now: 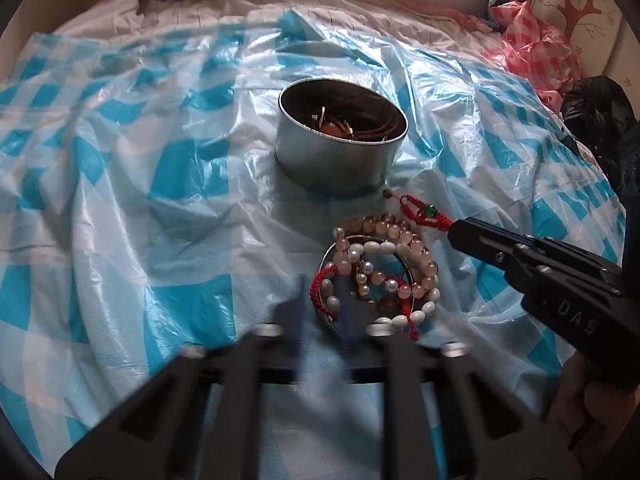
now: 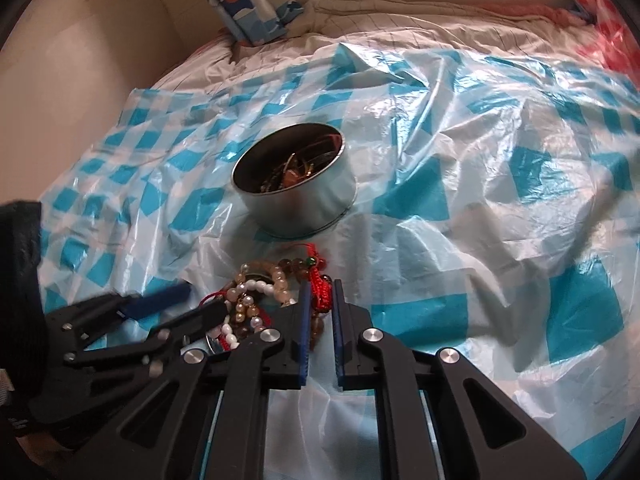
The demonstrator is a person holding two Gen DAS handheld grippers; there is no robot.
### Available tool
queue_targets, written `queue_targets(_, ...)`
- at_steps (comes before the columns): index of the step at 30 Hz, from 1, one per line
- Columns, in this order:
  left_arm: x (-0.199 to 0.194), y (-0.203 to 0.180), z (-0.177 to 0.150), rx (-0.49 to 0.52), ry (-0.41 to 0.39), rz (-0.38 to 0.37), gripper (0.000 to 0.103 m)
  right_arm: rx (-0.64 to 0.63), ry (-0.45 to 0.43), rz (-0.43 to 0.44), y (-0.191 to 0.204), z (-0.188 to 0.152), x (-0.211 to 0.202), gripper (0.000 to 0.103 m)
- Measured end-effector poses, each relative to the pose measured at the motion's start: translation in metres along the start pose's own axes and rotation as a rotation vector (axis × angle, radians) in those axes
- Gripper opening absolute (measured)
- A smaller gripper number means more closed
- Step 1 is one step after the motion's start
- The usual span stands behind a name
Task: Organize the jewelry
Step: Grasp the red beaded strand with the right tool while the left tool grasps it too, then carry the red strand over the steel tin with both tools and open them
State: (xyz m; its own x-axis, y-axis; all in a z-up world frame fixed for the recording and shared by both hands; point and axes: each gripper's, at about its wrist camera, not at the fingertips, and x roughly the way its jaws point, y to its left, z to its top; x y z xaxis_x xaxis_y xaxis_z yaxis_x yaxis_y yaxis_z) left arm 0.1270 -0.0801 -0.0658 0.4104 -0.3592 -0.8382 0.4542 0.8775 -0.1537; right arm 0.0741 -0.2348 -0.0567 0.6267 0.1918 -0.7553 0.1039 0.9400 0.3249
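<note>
Where blue-checked plastic sheet [image 1: 120, 208] covers bed, tin [image 1: 340, 152] sits.

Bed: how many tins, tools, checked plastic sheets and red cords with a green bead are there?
Tin: 1
Tools: 2, left tool, right tool
Checked sheets: 2, blue sheet, red sheet
Red cord with green bead: 1
Total: 6
</note>
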Motion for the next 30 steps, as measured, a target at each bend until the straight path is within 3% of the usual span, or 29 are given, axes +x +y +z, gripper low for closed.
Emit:
queue_targets(4,-0.014,0.004,0.003,-0.021,-0.036,-0.064,0.003,0.024,-0.001,0.018,-0.004,0.000,-0.002,0.010)
queue_targets(8,-0.037,0.015,0.008,-0.069,-0.116,-0.182,0.003,0.065,-0.010,0.060,-0.011,0.001,-0.005,0.010)
queue_targets(11,-0.050,0.023,0.013,-0.097,-0.176,-0.218,0.003,0.089,-0.031,0.100,-0.014,0.003,-0.011,0.010)
queue_targets(22,-0.079,0.013,0.025,-0.060,-0.333,-0.219,0.003,0.034,-0.173,0.178,0.002,0.010,-0.038,0.010)
queue_targets(30,-0.086,0.006,0.039,-0.062,-0.392,-0.237,0.003,-0.019,-0.278,0.166,0.012,0.021,-0.052,0.010)
